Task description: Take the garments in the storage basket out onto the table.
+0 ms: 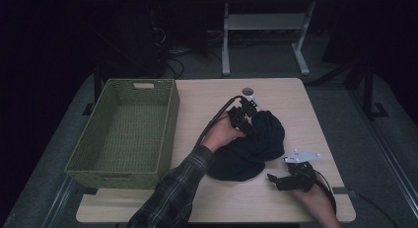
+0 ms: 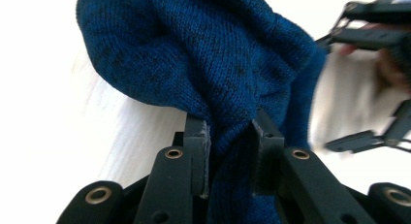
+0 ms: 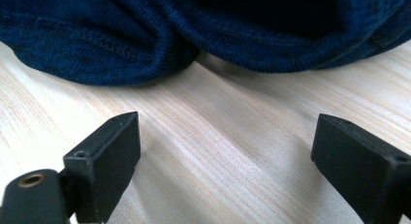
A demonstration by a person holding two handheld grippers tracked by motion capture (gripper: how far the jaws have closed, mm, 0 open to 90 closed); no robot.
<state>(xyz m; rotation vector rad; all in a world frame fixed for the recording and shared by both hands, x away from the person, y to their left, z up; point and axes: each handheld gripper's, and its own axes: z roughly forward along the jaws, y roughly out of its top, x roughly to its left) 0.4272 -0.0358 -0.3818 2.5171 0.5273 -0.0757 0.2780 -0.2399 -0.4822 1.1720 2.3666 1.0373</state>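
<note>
A dark blue knit garment (image 1: 251,149) lies bunched on the wooden table (image 1: 300,109), right of centre. My left gripper (image 1: 248,118) sits on its far edge, held by a hand in a plaid sleeve. In the left gripper view my left gripper (image 2: 231,129) is shut on a raised fold of the blue knit (image 2: 203,54). My right gripper (image 1: 277,181) rests low on the table just right of the garment's near edge. Its jaws (image 3: 228,141) stand wide open with bare wood between them, and the garment's hem (image 3: 145,49) lies a short way ahead of the tips.
A green woven basket (image 1: 170,124), with nothing in it, takes up the table's left side. A round grey grommet (image 1: 247,91) sits near the far edge. A white desk frame (image 1: 266,25) stands on the floor behind. The table's front edge is close behind my right hand.
</note>
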